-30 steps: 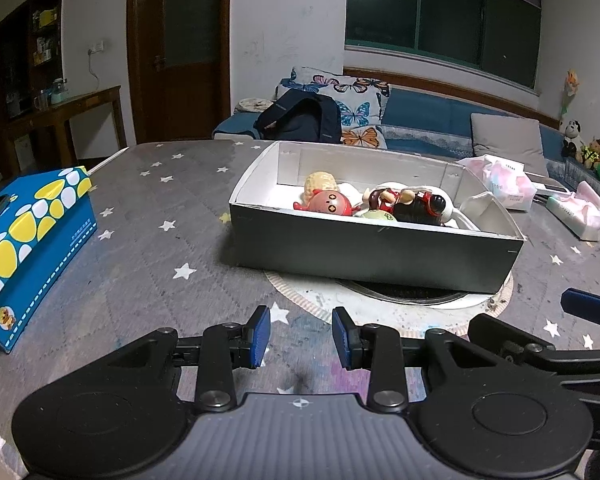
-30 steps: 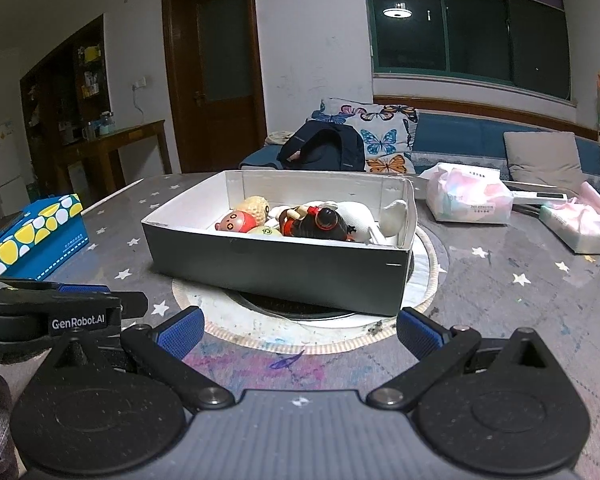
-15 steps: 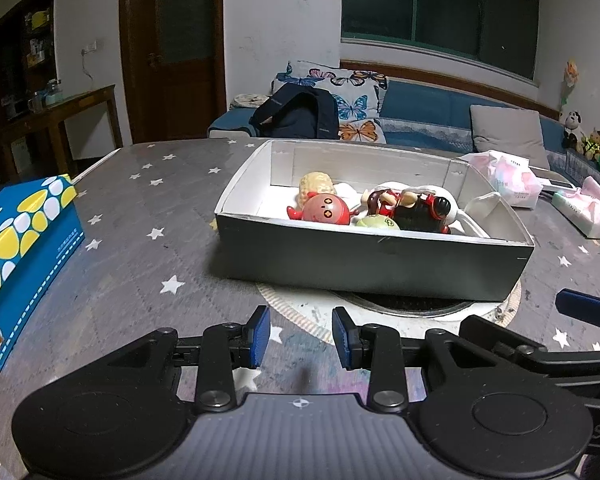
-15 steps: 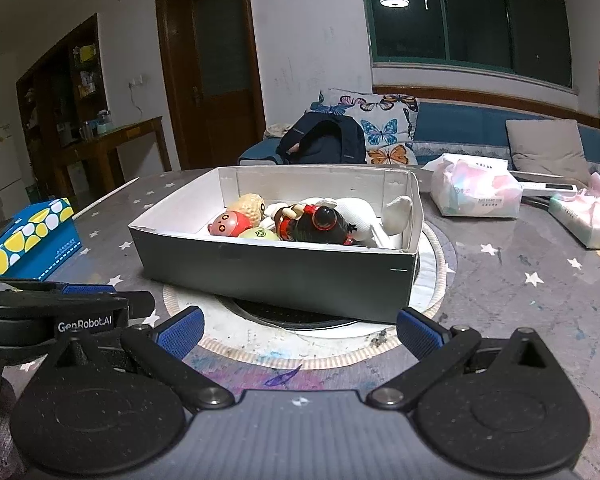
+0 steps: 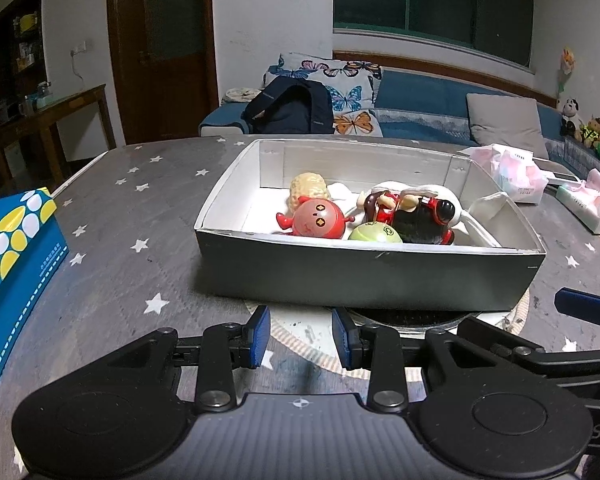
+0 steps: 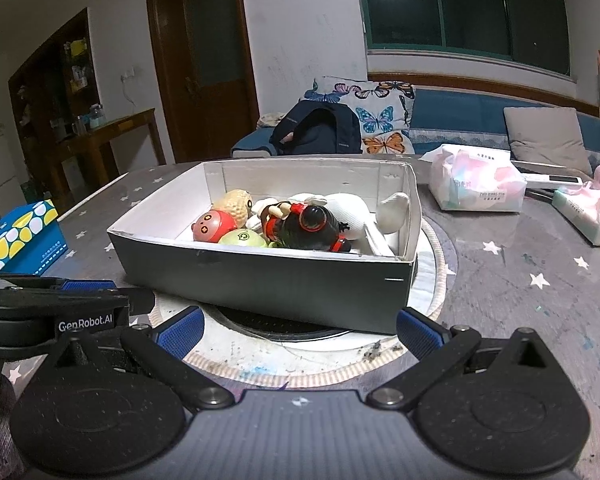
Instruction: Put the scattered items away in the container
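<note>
- Container: grey cardboard box (image 5: 370,276), white inside, open top. It sits on the star-print table (image 5: 112,216), partly over a round white-rimmed disc (image 6: 430,280) set in the tabletop, just beyond both grippers.
- Box contents, left wrist view: red round figure (image 5: 318,220) at near left, beige knobbly toy (image 5: 309,187) just behind it, green ball (image 5: 374,233) against the near wall, black-and-red doll (image 5: 416,216) to the right of the ball, white soft toy (image 5: 490,208) at the right end.
- Same group in the right wrist view: red figure (image 6: 214,225), green ball (image 6: 242,237), doll (image 6: 308,226), white toy (image 6: 392,210). All lie inside the walls, crowded and touching.
- Left gripper (image 5: 302,336): low over the table, near side of the box, blue pads a narrow gap apart with nothing between them, not pressed together. Fingertips just short of the box's near wall.
- Right gripper (image 6: 298,332): jaws spread wide, empty, pointed at the near wall of the box, over the disc rim.
- Left gripper body shows at the left edge of the right wrist view; a blue pad of the right gripper shows at the right edge of the left wrist view.
- Blue tissue box (image 5: 10,248) with yellow and white spots: near left on the table, well apart from the container.
- Two soft tissue packs (image 6: 476,188) (image 6: 590,216): far right on the table.
- Beyond the table: blue sofa (image 5: 424,96) with butterfly cushions, dark backpack (image 5: 296,108), wooden door (image 5: 160,48).
</note>
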The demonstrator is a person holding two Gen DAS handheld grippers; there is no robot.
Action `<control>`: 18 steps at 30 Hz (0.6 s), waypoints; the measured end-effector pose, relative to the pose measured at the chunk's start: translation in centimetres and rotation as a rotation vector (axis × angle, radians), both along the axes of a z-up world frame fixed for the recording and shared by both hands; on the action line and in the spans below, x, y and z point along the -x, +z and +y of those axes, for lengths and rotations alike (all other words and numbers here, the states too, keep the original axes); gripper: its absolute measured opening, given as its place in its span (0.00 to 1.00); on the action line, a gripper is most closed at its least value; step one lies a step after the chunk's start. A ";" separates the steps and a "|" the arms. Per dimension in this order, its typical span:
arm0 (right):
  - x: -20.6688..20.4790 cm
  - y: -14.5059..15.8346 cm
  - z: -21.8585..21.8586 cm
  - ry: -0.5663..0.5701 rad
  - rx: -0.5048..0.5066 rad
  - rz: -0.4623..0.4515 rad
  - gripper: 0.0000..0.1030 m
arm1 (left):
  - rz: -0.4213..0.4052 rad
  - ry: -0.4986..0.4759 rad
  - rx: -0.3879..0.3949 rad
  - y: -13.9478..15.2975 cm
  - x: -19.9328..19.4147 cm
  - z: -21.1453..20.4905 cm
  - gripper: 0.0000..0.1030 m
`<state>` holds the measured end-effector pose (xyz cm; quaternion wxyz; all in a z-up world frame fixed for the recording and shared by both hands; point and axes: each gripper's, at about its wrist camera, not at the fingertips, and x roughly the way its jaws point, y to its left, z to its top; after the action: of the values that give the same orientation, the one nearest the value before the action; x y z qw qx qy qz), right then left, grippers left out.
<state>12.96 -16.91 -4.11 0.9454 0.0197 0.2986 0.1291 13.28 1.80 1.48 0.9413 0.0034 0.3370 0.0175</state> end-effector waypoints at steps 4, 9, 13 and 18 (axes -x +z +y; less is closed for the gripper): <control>-0.6 -0.1 0.1 -0.002 0.000 0.008 1.00 | 0.005 -0.003 -0.015 0.0 -0.7 0.0 0.35; -1.4 -0.4 0.1 -0.002 0.002 0.022 1.00 | 0.011 -0.006 -0.017 -0.1 -1.3 0.0 0.35; -1.8 -0.5 -0.1 -0.004 0.005 0.030 1.00 | 0.017 -0.006 -0.023 -0.2 -1.9 0.0 0.35; -2.3 -0.6 -0.2 -0.011 0.005 0.037 1.00 | 0.022 -0.011 -0.030 -0.3 -2.5 -0.2 0.35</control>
<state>15.28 -17.16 -4.74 0.9405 0.0215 0.3161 0.1230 15.74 1.63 1.15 0.9375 0.0194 0.3471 0.0173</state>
